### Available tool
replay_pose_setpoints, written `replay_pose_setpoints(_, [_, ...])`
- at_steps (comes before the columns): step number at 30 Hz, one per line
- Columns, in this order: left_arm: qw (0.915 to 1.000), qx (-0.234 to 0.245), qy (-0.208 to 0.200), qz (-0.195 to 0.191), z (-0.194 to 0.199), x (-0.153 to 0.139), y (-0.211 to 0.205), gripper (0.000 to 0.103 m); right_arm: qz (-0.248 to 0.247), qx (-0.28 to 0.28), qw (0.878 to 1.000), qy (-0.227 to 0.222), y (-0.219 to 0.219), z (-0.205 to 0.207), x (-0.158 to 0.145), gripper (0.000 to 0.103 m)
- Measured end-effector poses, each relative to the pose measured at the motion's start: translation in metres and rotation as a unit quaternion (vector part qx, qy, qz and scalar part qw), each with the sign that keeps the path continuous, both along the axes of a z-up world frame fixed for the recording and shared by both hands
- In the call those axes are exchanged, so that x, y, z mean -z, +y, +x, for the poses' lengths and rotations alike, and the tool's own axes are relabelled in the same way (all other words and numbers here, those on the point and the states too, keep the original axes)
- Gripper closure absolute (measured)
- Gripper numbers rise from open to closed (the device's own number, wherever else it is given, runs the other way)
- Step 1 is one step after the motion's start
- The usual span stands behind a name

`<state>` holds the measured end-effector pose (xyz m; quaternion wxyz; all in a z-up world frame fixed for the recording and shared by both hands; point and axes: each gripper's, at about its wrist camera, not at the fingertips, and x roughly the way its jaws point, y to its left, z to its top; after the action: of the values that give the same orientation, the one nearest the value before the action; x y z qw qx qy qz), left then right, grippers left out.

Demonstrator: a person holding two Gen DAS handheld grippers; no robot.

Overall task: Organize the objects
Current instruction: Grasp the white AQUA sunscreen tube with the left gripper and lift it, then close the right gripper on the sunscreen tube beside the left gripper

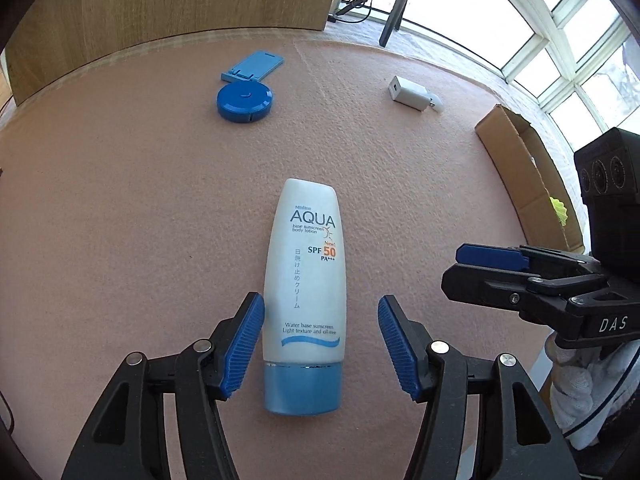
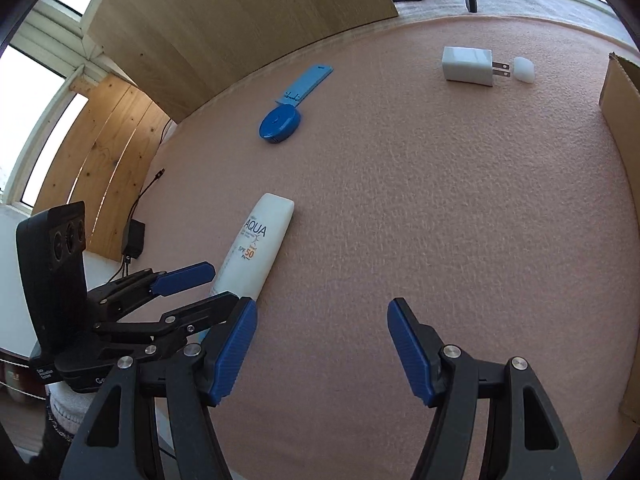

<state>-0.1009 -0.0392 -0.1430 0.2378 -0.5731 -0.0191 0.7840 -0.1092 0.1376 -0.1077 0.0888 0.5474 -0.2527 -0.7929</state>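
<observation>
Sunscreen tube lies flat between the spread left tool fingers.

right gripper jaws apart | sunscreen tube flat on mat | charger far

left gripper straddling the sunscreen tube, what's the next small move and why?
Probably close the left gripper on the sunscreen tube. The tube lies flat on the pink mat between the open fingers, just above its blue cap; one pad seems to touch, the other is apart. The cardboard box waits to the right.
</observation>
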Motion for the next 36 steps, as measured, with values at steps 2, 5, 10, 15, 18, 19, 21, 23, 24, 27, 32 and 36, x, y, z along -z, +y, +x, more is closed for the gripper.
replay_pose_setpoints(2, [1.0, -0.003, 0.002, 0.002, 0.0, 0.001, -0.001, 0.041, -0.013, -0.005, 1.0, -0.005, -0.007, -0.006, 0.005, 0.039])
replay_pose_setpoints(5, [0.9999, -0.007, -0.001, 0.009, 0.0, 0.002, -0.002, 0.042, -0.021, -0.016, 1.0, -0.01, -0.017, -0.015, 0.01, 0.039])
replay_pose_setpoints(10, [0.9999, -0.004, -0.003, 0.009, 0.001, 0.005, -0.001, 0.046, -0.03, -0.024, 0.999, -0.015, -0.027, -0.028, 0.015, 0.039])
replay_pose_setpoints(15, [1.0, 0.006, -0.003, 0.007, 0.005, 0.007, 0.004, 0.049, -0.039, -0.032, 0.998, -0.031, -0.035, -0.036, 0.025, 0.039])
replay_pose_setpoints(18, [0.9998, 0.012, -0.011, 0.009, 0.007, 0.012, 0.008, 0.051, -0.041, -0.037, 0.998, -0.033, -0.038, -0.037, 0.028, 0.043])
replay_pose_setpoints(19, [0.9998, 0.014, -0.014, 0.008, 0.008, 0.014, 0.01, 0.051, -0.041, -0.038, 0.998, -0.034, -0.038, -0.037, 0.028, 0.048])
replay_pose_setpoints(21, [0.9997, 0.016, -0.018, 0.004, 0.01, 0.018, 0.013, 0.051, -0.042, -0.043, 0.997, -0.039, -0.039, -0.038, 0.029, 0.061])
replay_pose_setpoints(23, [0.9998, 0.011, -0.013, 0.004, 0.012, 0.019, 0.012, 0.052, -0.057, -0.046, 0.996, -0.04, -0.038, -0.038, 0.03, 0.067])
replay_pose_setpoints(24, [0.9999, 0.007, -0.014, 0.006, 0.011, 0.019, 0.012, 0.053, -0.059, -0.046, 0.996, -0.039, -0.038, -0.038, 0.029, 0.07])
replay_pose_setpoints(27, [0.9998, 0.003, -0.016, 0.011, 0.011, 0.019, 0.011, 0.054, -0.054, -0.047, 0.997, -0.035, -0.038, -0.038, 0.025, 0.072])
replay_pose_setpoints(32, [0.9999, 0.004, -0.005, 0.01, 0.014, 0.011, 0.021, 0.054, -0.046, -0.036, 0.998, -0.025, -0.031, -0.031, 0.017, 0.075])
replay_pose_setpoints(36, [0.9997, 0.02, 0.015, 0.008, 0.017, -0.004, 0.04, 0.054, -0.034, -0.022, 0.999, -0.007, -0.019, -0.023, 0.002, 0.076])
